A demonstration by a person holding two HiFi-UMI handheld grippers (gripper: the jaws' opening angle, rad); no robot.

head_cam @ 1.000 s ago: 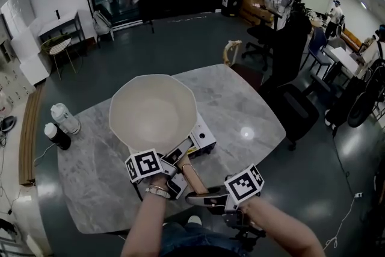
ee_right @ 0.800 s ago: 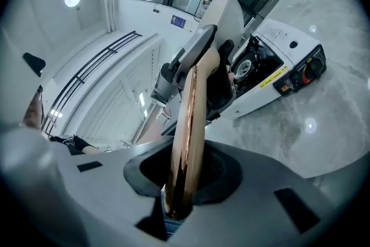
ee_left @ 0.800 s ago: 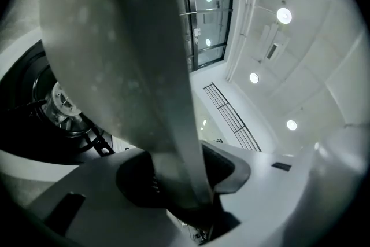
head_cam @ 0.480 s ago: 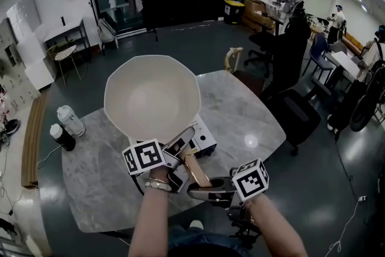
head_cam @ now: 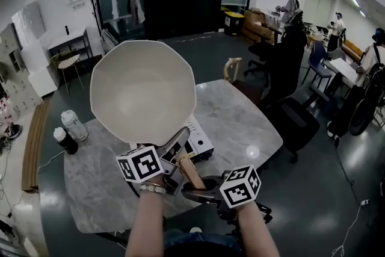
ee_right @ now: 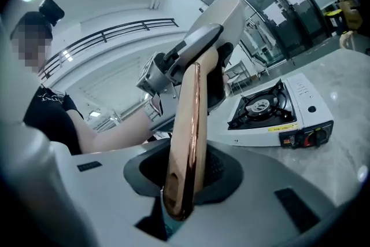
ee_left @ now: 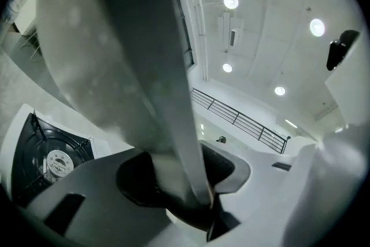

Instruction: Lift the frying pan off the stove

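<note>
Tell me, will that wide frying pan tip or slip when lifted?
Probably front-heavy: the wide frying pan hangs far beyond its handle, so left gripper and right gripper share it. The glossy handle may slip. It looks rigid.

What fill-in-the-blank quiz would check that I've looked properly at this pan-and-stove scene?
1. The cream frying pan is held in the air above the portable gas ____, not touching it.
2. The right gripper is shut on the pan's copper-coloured ____.
3. Near the marble table's left edge stand ____ bottles.
Missing words: stove; handle; two.
</note>
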